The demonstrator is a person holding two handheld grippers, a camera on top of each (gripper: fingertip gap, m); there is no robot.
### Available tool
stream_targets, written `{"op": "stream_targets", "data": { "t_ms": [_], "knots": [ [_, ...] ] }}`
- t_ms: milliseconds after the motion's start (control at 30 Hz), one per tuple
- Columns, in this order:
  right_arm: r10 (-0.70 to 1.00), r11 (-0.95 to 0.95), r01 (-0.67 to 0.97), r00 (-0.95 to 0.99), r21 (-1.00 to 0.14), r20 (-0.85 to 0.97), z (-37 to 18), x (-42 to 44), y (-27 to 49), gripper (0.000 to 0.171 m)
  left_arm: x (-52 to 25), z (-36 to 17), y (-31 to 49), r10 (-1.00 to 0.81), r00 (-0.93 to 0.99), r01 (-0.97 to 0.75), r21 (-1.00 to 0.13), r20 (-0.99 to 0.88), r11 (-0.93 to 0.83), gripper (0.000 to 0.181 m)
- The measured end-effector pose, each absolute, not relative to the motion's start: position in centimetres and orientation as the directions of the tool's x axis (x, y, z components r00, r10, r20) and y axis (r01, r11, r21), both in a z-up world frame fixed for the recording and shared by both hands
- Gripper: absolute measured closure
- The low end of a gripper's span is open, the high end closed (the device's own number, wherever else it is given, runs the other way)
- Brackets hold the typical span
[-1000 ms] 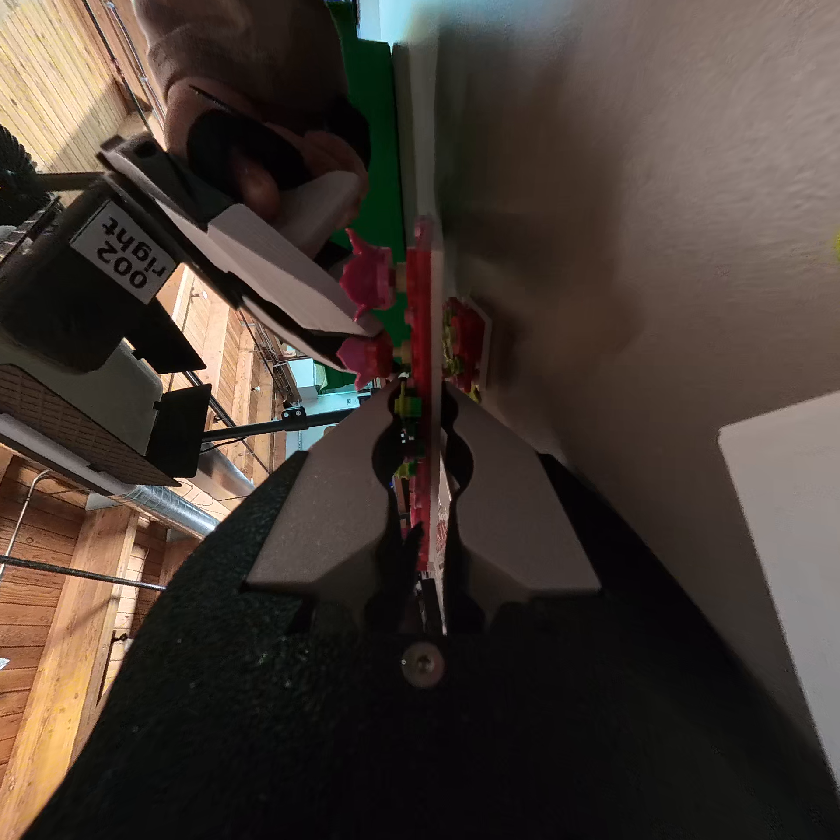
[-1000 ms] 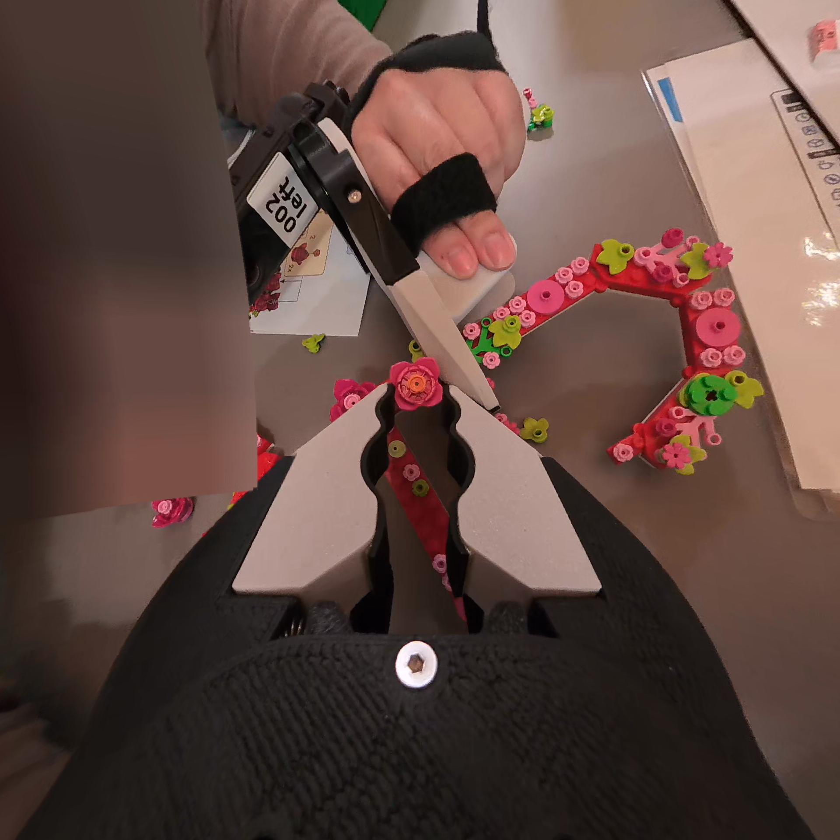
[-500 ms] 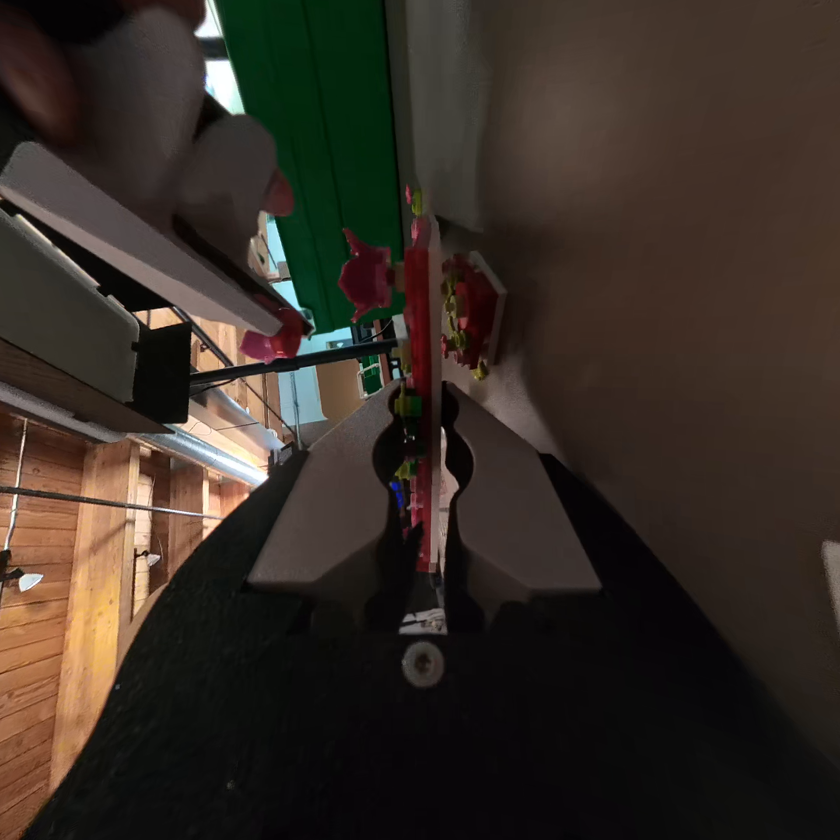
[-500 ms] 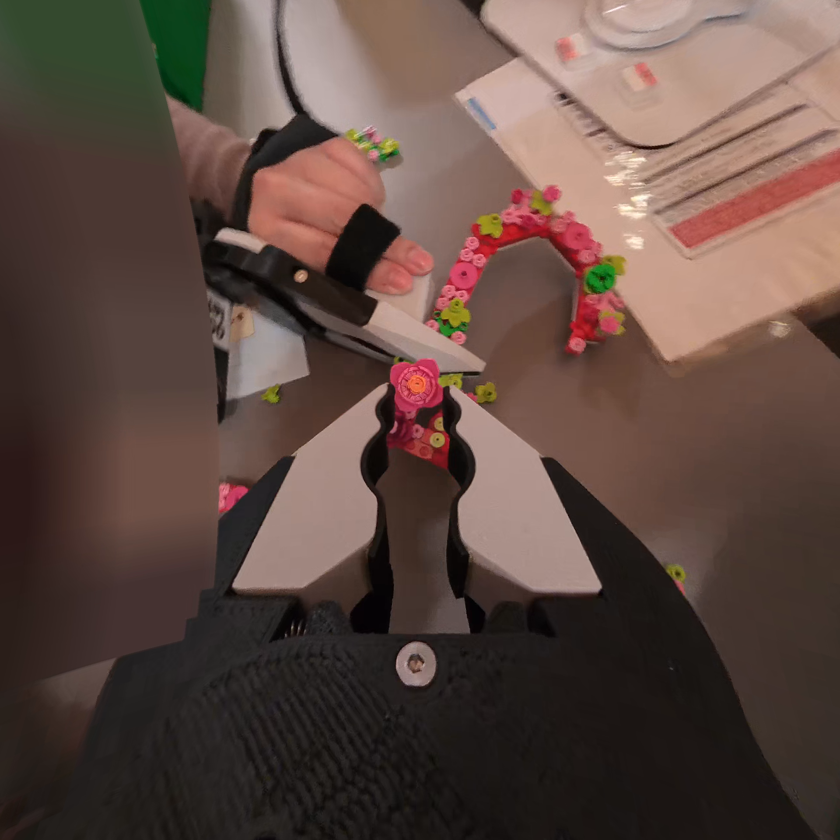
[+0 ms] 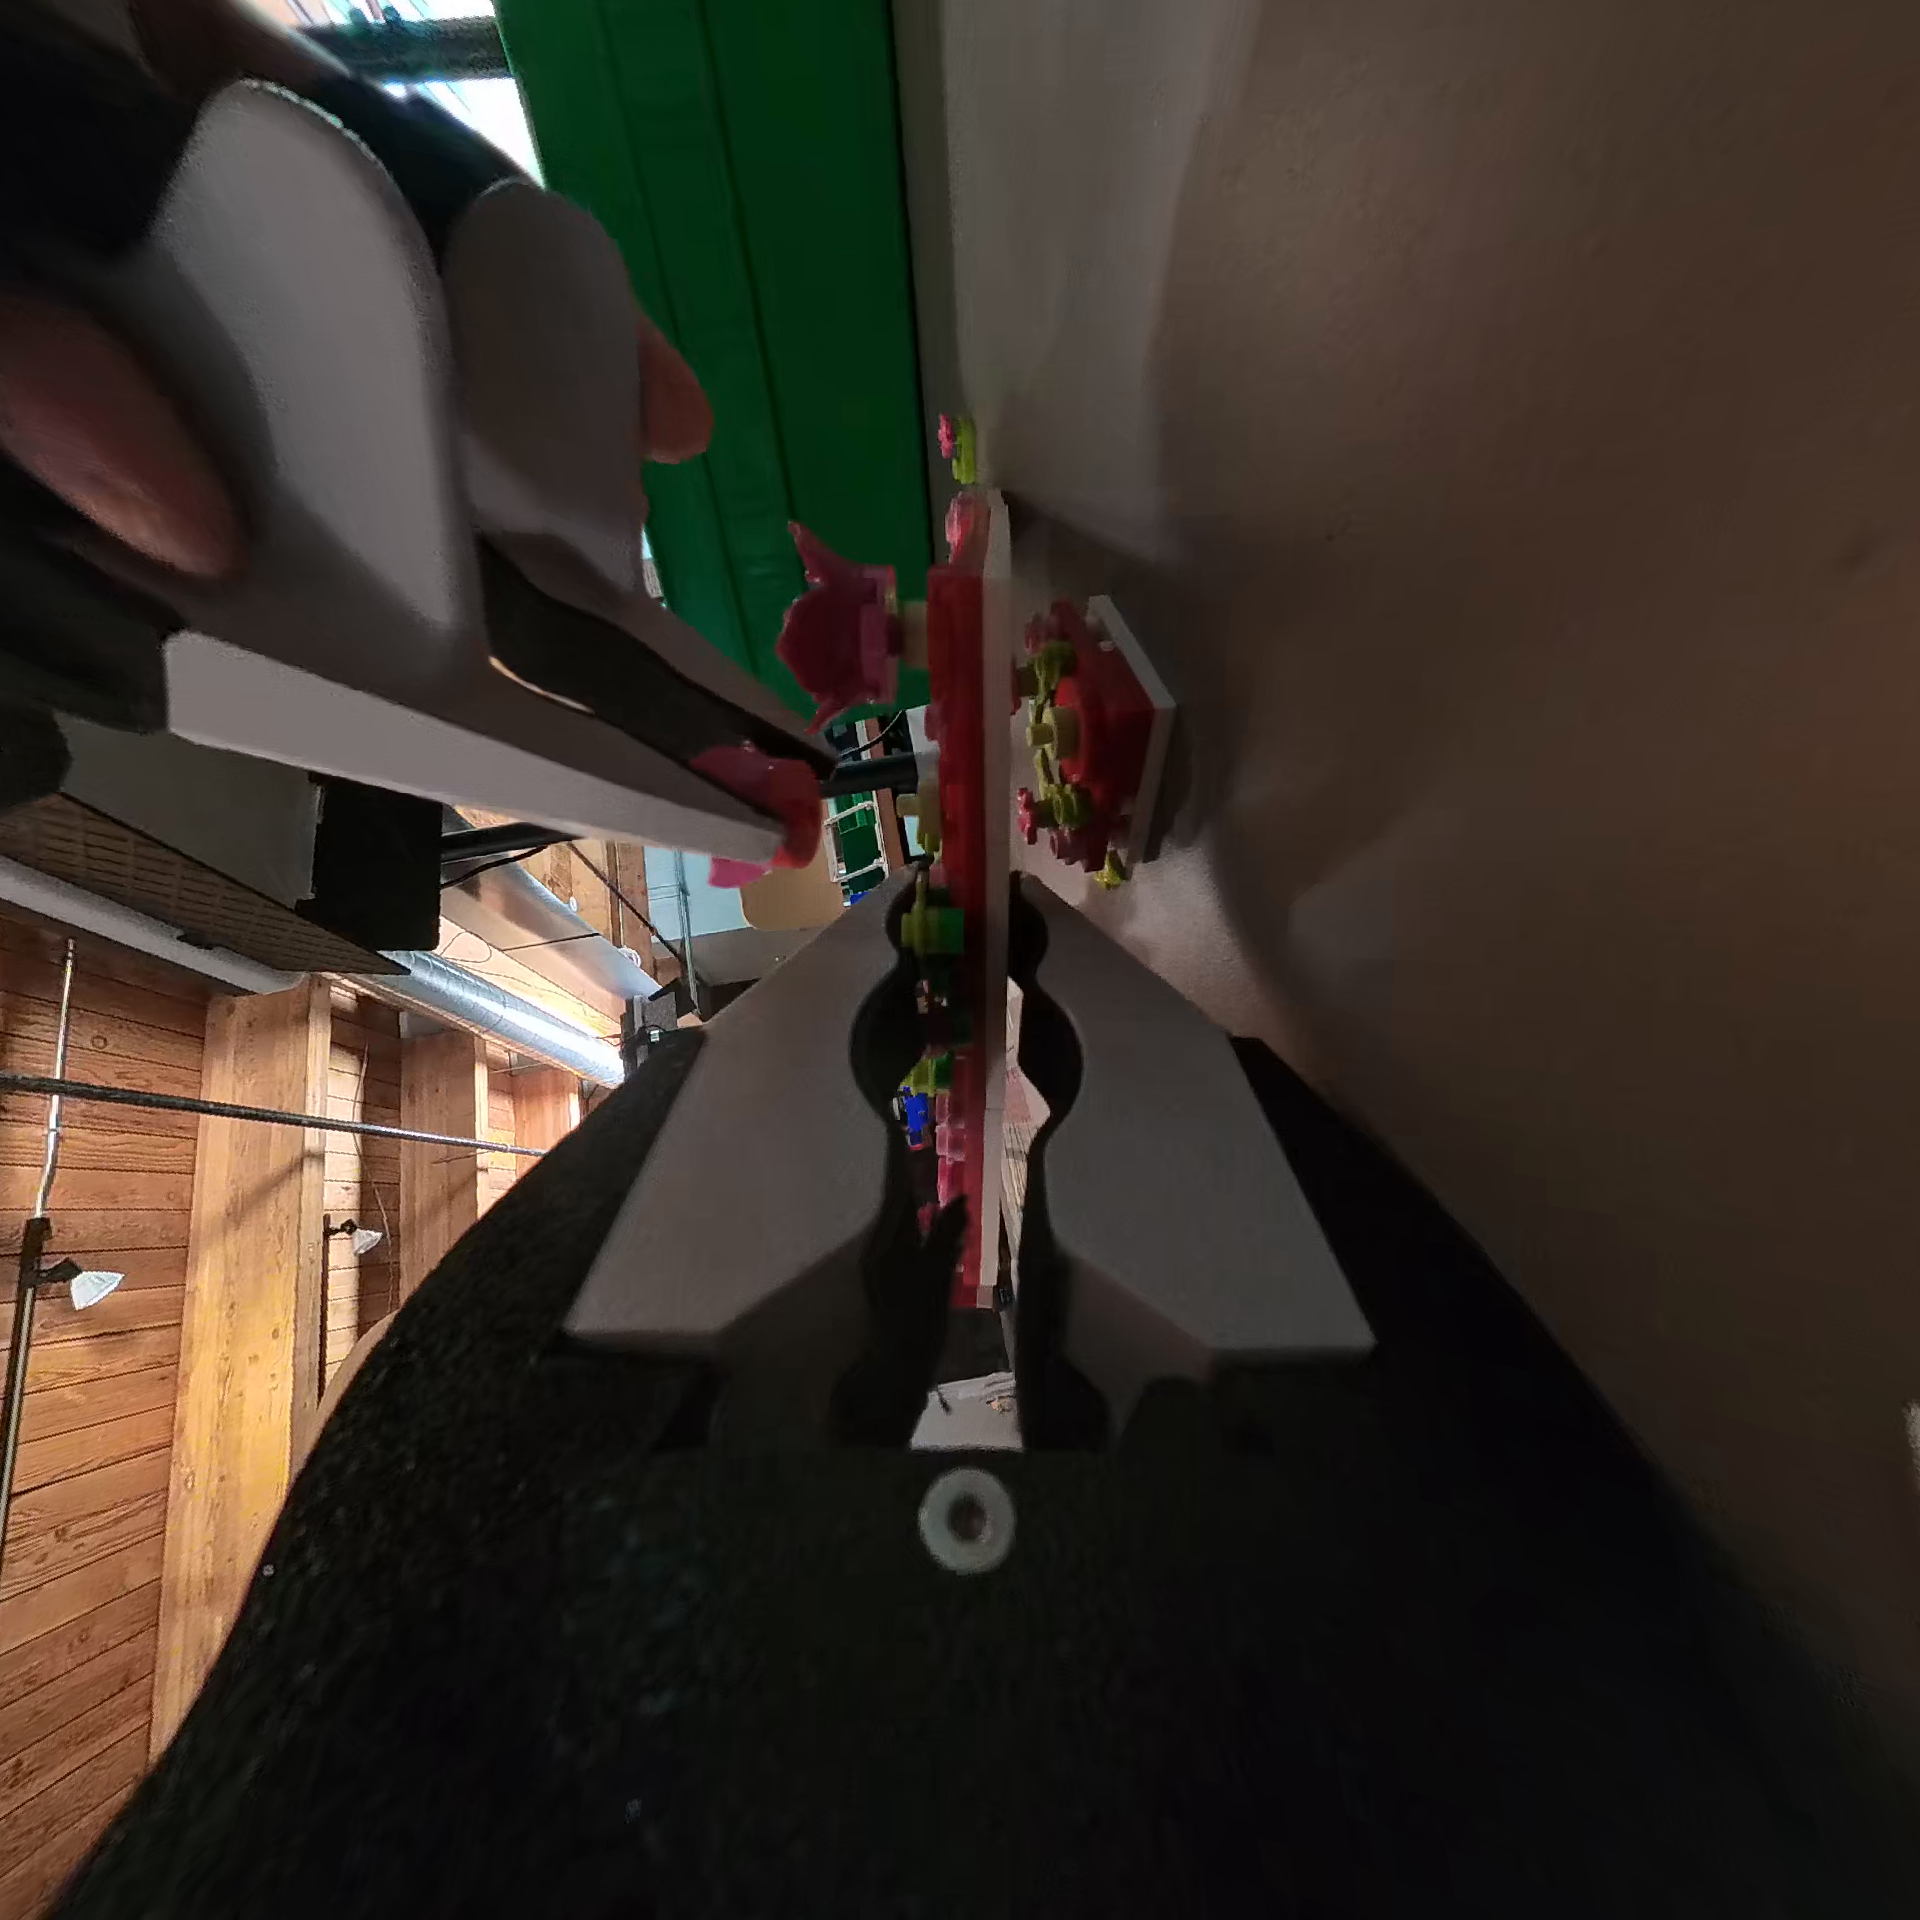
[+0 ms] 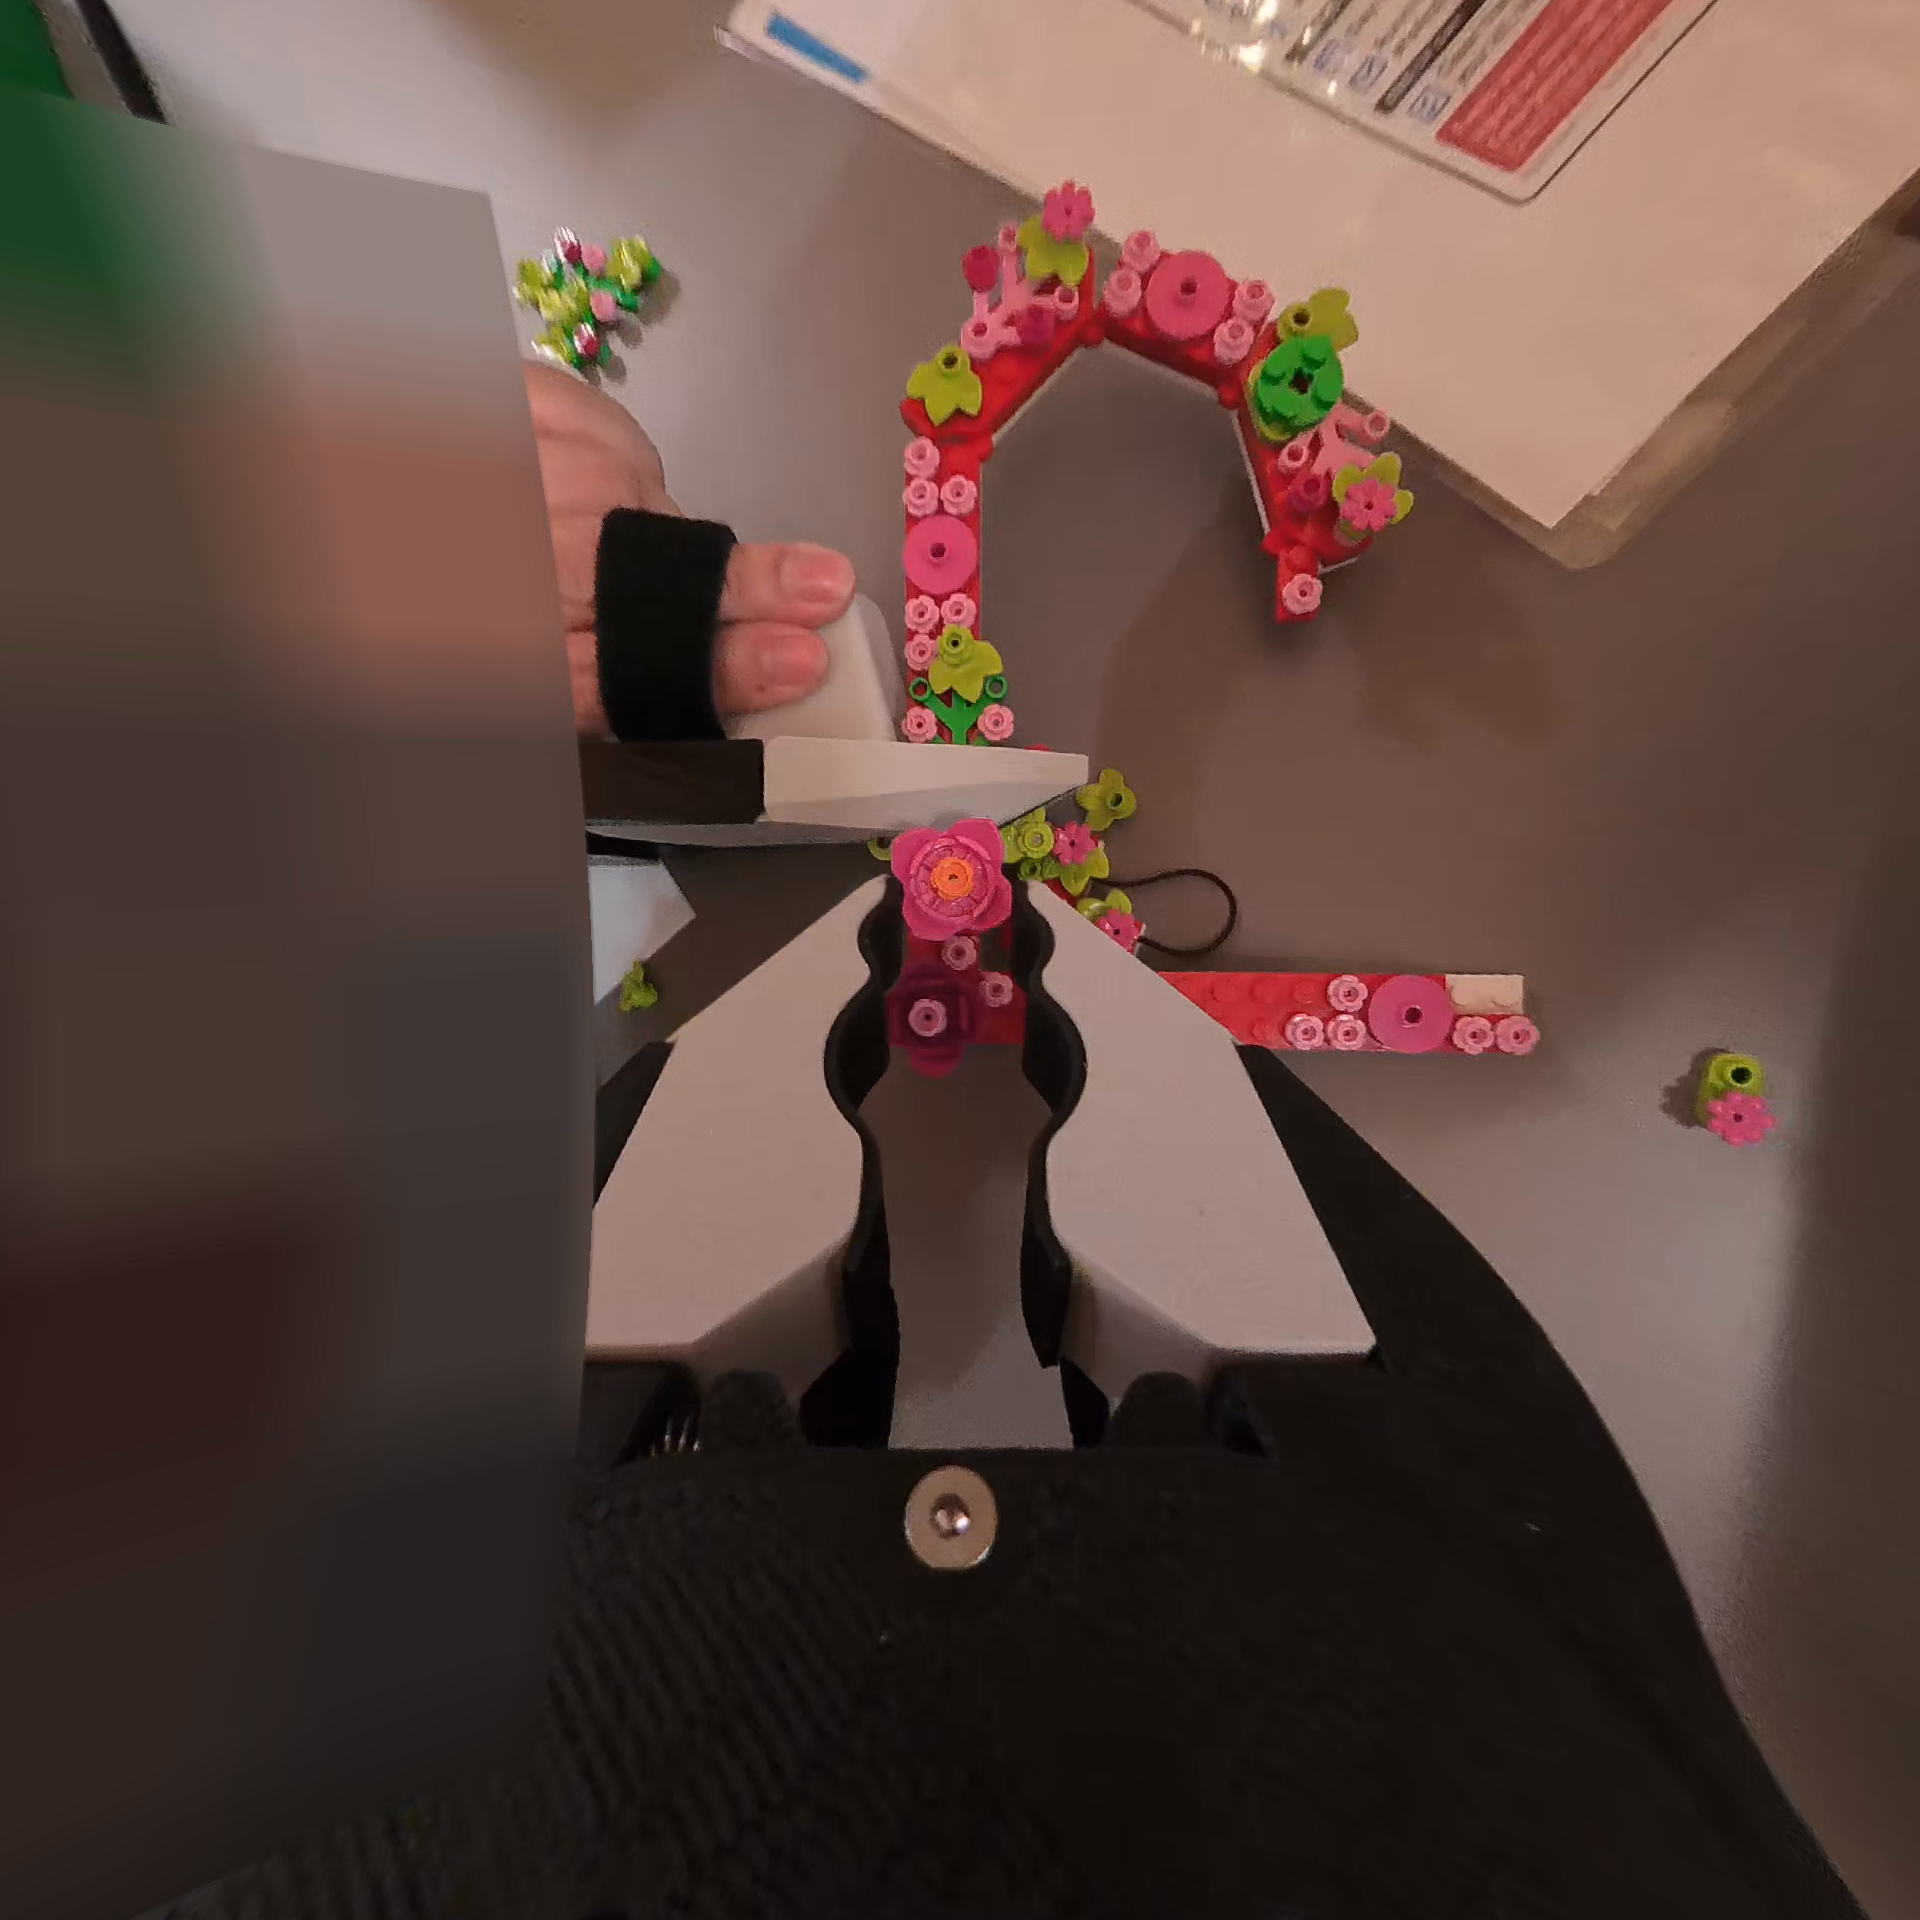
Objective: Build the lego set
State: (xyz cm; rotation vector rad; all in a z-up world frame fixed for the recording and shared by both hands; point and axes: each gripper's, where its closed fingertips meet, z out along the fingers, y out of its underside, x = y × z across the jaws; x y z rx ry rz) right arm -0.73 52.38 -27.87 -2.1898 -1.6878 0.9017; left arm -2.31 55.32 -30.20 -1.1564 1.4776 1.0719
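Note:
My left gripper (image 5: 961, 894) is shut on a red lego strip (image 5: 966, 707), seen edge-on and held off the table. A dark magenta flower (image 5: 836, 644) sits on the strip. My right gripper (image 6: 951, 883) is shut on a pink flower (image 6: 951, 873) with an orange centre. In the left wrist view the right gripper (image 5: 779, 810) holds that flower (image 5: 753, 779) a little short of the strip's studded face. In the right wrist view the strip (image 6: 1351, 1013) runs right below the flower, and the left gripper (image 6: 1039, 790) comes in from the left.
A red arch (image 6: 1122, 343) with pink flowers and green leaves lies on the grey table (image 6: 1558, 779) beyond the grippers. Loose flower pieces lie at the right (image 6: 1730, 1096) and far left (image 6: 587, 291). Instruction sheets (image 6: 1299, 135) cover the back right. A black loop (image 6: 1184, 914) lies nearby.
The right gripper drew the pink flower back from the strip, then brought it close again. The right wrist view now looks more steeply down on the strip and arch.

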Motion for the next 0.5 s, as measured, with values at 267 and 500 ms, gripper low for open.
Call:
{"op": "stream_targets", "data": {
  "t_ms": [267,500],
  "knots": [
    [0.970,-0.197,0.890,0.116,-0.412,-0.213,-29.2,-0.3,52.2,0.153,-2.2,-30.2,55.3,-0.159,-0.105,-0.981,0.075,-0.982,0.181,0.171],
    [0.965,-0.208,0.889,0.119,-0.407,-0.232,-29.3,-0.2,52.1,0.153,-2.2,-30.3,55.4,-0.164,-0.100,-0.980,0.069,-0.981,0.184,0.171]
  ]
}}
